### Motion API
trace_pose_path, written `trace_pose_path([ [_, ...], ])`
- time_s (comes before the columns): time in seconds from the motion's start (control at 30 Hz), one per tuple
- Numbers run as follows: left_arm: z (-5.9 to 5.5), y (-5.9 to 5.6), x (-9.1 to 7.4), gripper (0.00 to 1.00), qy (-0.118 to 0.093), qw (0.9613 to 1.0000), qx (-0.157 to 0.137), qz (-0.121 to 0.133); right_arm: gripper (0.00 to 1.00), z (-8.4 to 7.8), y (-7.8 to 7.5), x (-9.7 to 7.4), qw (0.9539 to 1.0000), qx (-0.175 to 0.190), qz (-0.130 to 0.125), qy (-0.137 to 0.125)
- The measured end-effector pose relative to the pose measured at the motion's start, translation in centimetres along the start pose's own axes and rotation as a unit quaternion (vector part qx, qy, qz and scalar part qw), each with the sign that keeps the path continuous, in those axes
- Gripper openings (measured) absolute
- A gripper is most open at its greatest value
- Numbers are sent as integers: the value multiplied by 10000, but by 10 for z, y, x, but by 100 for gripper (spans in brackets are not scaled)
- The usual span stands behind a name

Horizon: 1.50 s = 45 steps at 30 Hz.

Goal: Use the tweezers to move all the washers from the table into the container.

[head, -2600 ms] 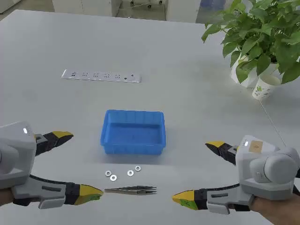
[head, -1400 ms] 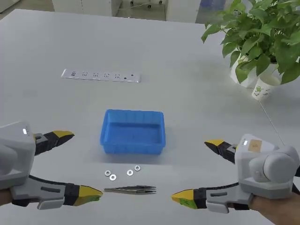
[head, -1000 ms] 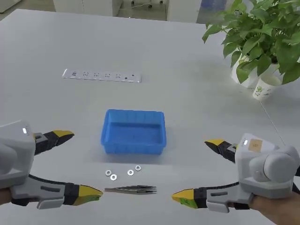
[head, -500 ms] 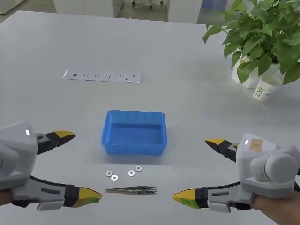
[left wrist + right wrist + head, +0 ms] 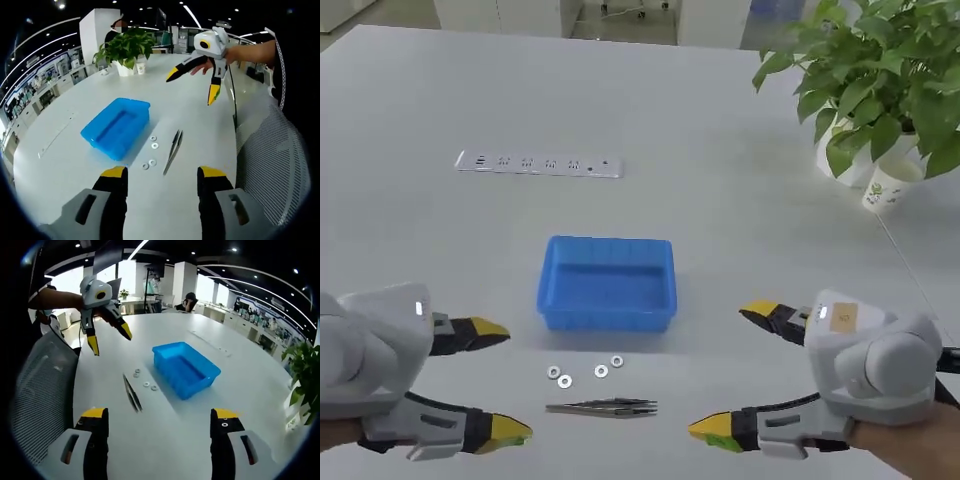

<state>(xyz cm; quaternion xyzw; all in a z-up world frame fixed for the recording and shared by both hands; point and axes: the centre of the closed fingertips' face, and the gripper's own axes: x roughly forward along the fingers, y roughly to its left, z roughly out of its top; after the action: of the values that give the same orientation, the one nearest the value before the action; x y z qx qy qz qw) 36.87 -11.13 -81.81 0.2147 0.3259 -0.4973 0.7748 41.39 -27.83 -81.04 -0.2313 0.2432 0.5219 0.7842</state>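
The tweezers (image 5: 601, 407) lay flat on the near worktop (image 5: 720, 220), just in front of four washers (image 5: 601, 371). These sat loose beside the near wall of the empty blue container (image 5: 607, 318), apparently grouped for a short carry. The left gripper (image 5: 519, 381) and right gripper (image 5: 715, 370) flanked the tweezers, jaws spread wide and empty, tips angled inward.

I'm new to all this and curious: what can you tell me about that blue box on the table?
The blue box looks like glossy plastic: a shallow, open-topped rectangular tray, empty inside. It sits flat on the grey table, touching nothing else. Four small washers lie just in front, not touching it.
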Motion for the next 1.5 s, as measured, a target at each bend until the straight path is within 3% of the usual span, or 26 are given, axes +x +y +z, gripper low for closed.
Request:
trace_pose_path([
  [0.13,-5,-5,6,49,139,9997,155,-100,76,-2,6,3,9998,-106,159,74],
  [0.23,-15,-1,10,37,486,9981,373,-48,69,-9,10,8,9988,-309,268,275],
  [0.3,-16,-3,15,35,545,9974,442,-135,64,-15,11,11,9968,-546,336,474],
  [0.5,-17,-1,28,29,650,9956,617,-285,55,-21,22,24,9923,-772,672,701],
  [0.9,-16,1,51,24,840,9909,901,-547,41,-19,34,46,9848,-1112,1089,777],
  [1.5,-22,3,67,15,1204,9828,1104,-865,27,-14,48,72,9754,-1303,1572,829],
])
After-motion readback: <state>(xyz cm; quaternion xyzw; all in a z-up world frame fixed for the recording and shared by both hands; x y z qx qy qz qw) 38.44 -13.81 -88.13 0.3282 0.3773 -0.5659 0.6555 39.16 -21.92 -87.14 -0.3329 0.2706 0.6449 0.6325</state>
